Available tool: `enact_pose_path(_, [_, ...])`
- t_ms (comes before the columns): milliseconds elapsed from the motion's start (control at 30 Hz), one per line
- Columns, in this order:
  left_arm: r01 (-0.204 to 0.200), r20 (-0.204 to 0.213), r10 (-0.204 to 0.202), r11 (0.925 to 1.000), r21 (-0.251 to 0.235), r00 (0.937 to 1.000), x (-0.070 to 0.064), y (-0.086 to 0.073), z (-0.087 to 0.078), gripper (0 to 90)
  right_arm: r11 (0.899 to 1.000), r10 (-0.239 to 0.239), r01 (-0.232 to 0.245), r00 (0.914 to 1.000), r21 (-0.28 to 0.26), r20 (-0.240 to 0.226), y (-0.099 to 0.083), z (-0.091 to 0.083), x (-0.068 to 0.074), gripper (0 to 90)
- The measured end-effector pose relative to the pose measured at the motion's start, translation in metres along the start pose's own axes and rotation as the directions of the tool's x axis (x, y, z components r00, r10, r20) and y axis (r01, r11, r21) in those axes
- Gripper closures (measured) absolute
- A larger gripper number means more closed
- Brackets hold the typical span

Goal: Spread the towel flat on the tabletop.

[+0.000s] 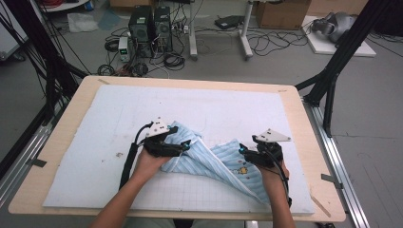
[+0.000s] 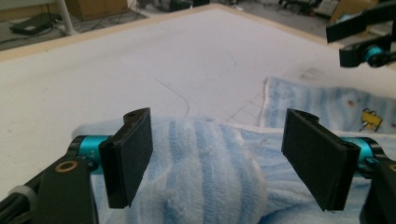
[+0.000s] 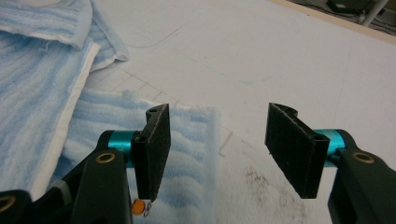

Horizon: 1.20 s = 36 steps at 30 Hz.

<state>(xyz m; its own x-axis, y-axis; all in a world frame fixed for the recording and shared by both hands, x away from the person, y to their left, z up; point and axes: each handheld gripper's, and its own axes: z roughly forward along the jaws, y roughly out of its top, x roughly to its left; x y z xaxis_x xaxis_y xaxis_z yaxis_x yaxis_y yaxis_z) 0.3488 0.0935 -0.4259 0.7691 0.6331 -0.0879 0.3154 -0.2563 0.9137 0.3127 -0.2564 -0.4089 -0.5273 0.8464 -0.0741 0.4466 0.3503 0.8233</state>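
Note:
A light blue striped towel [image 1: 214,159] with a small cartoon print lies crumpled on the white mat [image 1: 119,123], toward the near side. My left gripper [image 1: 183,145] hovers at the towel's left hump, jaws open, with a raised fold of towel [image 2: 210,172] between and below them. My right gripper [image 1: 243,151] is open above the towel's right part. In the right gripper view the towel's edge [image 3: 201,154] runs under the gap between the jaws, and a folded layer [image 3: 51,51] lies to the left. The right gripper [image 2: 369,46] also appears far off in the left gripper view.
The mat covers a wooden table [image 1: 62,137]. Black frame legs [image 1: 332,71] stand at both sides. Computers and cables [image 1: 152,33] sit on the floor beyond the far edge. A dark smudge [image 3: 261,182] marks the mat by the right gripper.

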Motion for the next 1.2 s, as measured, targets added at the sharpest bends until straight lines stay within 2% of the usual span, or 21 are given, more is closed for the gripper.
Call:
enact_pose_path(133, [-0.014, 0.002, 0.014, 0.9979, 0.063, 0.9999, 0.0, -0.003, 0.007, 30.5, 1.0, 0.004, -0.004, 0.9996, 0.016, -0.027, 0.01, 0.012, -0.001, 41.4])
enact_pose_path(233, [-0.023, 0.019, 0.021, 0.994, 0.107, 0.9996, 0.004, -0.005, 0.007, 47.2, 0.999, -0.011, 0.013, 0.9987, 0.04, -0.049, 0.015, 0.022, 0.0, 43.6])
enact_pose_path(300, [-0.043, 0.048, 0.038, 0.9919, 0.119, 0.9981, 0.004, -0.006, 0.005, 63.1, 0.997, -0.027, 0.033, 0.9971, 0.071, -0.071, 0.018, 0.03, 0.003, 44.2])
enact_pose_path(333, [-0.051, 0.06, 0.045, 0.9922, 0.113, 0.9972, 0.004, -0.005, 0.004, 75.7, 0.992, -0.051, 0.062, 0.9931, 0.106, -0.105, 0.019, 0.041, 0.007, 45.1])
enact_pose_path(367, [-0.051, 0.068, 0.044, 0.9937, 0.1, 0.9967, 0.004, -0.004, 0.002, 75.7, 0.992, -0.051, 0.062, 0.9931, 0.106, -0.105, 0.019, 0.041, 0.007, 45.1])
enact_pose_path(400, [-0.061, 0.072, 0.054, 0.9941, 0.09, 0.9959, 0.004, -0.003, 0.0, 82.6, 0.986, -0.081, 0.101, 0.9856, 0.135, -0.149, 0.02, 0.053, 0.013, 45.5])
enact_pose_path(433, [-0.063, 0.073, 0.058, 0.9947, 0.081, 0.9957, 0.004, -0.002, -0.003, 82.6, 0.986, -0.081, 0.101, 0.9856, 0.135, -0.149, 0.02, 0.053, 0.013, 45.5])
enact_pose_path(467, [-0.063, 0.08, 0.057, 0.9955, 0.071, 0.9952, 0.004, -0.001, -0.004, 84.5, 0.981, -0.1, 0.126, 0.9796, 0.148, -0.174, 0.021, 0.059, 0.017, 46.1])
enact_pose_path(500, [-0.058, 0.087, 0.053, 0.9964, 0.062, 0.9948, 0.005, -0.001, -0.008, 85.6, 0.969, -0.142, 0.181, 0.9642, 0.166, -0.224, 0.022, 0.07, 0.025, 46.3])
enact_pose_path(567, [-0.062, 0.089, 0.056, 0.996, 0.065, 0.9945, 0.006, -0.001, -0.012, 86.0, 0.966, -0.158, 0.2, 0.9585, 0.165, -0.237, 0.021, 0.074, 0.027, 47.4])
enact_pose_path(600, [-0.059, 0.09, 0.053, 0.9963, 0.063, 0.9945, 0.008, -0.001, -0.015, 86.3, 0.958, -0.167, 0.219, 0.9495, 0.183, -0.266, 0.021, 0.079, 0.031, 54.0])
enact_pose_path(633, [-0.053, 0.084, 0.048, 0.9968, 0.059, 0.9954, 0.009, -0.001, -0.018, 86.4, 0.96, -0.159, 0.216, 0.9432, 0.176, -0.292, 0.022, 0.08, 0.03, 65.2])
enact_pose_path(667, [-0.051, 0.082, 0.047, 0.9973, 0.053, 0.9955, 0.011, -0.001, -0.022, 86.5, 0.96, -0.154, 0.214, 0.9431, 0.183, -0.295, 0.023, 0.08, 0.03, 71.8])
enact_pose_path(700, [-0.047, 0.081, 0.044, 0.9978, 0.047, 0.9958, 0.014, -0.002, -0.027, 86.6, 0.955, -0.15, 0.214, 0.9455, 0.205, -0.289, 0.024, 0.078, 0.028, 85.5])
enact_pose_path(733, [-0.043, 0.076, 0.039, 0.9982, 0.042, 0.9964, 0.016, -0.002, -0.032, 86.6, 0.955, -0.15, 0.214, 0.9455, 0.205, -0.289, 0.024, 0.078, 0.028, 85.5])
enact_pose_path(800, [-0.031, 0.073, 0.028, 0.9992, 0.028, 0.9969, 0.021, -0.004, -0.045, 86.6, 0.952, -0.153, 0.212, 0.9549, 0.223, -0.254, 0.024, 0.075, 0.027, 86.9])
enact_pose_path(867, [-0.023, 0.055, 0.022, 0.9996, 0.018, 0.9982, 0.027, -0.006, -0.059, 86.6, 0.951, -0.149, 0.196, 0.9686, 0.241, -0.199, 0.023, 0.071, 0.023, 87.1])
enact_pose_path(933, [-0.011, 0.036, 0.01, 0.9999, 0.011, 0.9993, 0.034, -0.01, -0.072, 86.6, 0.961, -0.118, 0.144, 0.9856, 0.234, -0.121, 0.021, 0.063, 0.015, 87.1])
enact_pose_path(1033, [0.028, -0.006, -0.028, 0.9996, -0.01, 0.9996, 0.046, -0.018, -0.088, 86.6, 0.966, -0.092, 0.11, 0.9921, 0.236, -0.086, 0.02, 0.055, 0.009, 87.2])
enact_pose_path(1067, [0.041, -0.015, -0.041, 0.9991, -0.011, 0.999, 0.051, -0.021, -0.092, 86.7, 0.967, -0.086, 0.095, 0.9953, 0.238, -0.045, 0.018, 0.048, 0.004, 87.2])
enact_pose_path(1200, [0.077, -0.048, -0.077, 0.997, -0.012, 0.9959, 0.062, -0.03, -0.1, 86.9, 0.962, -0.069, 0.07, 0.9975, 0.263, -0.012, 0.012, 0.04, -0.002, 87.2])
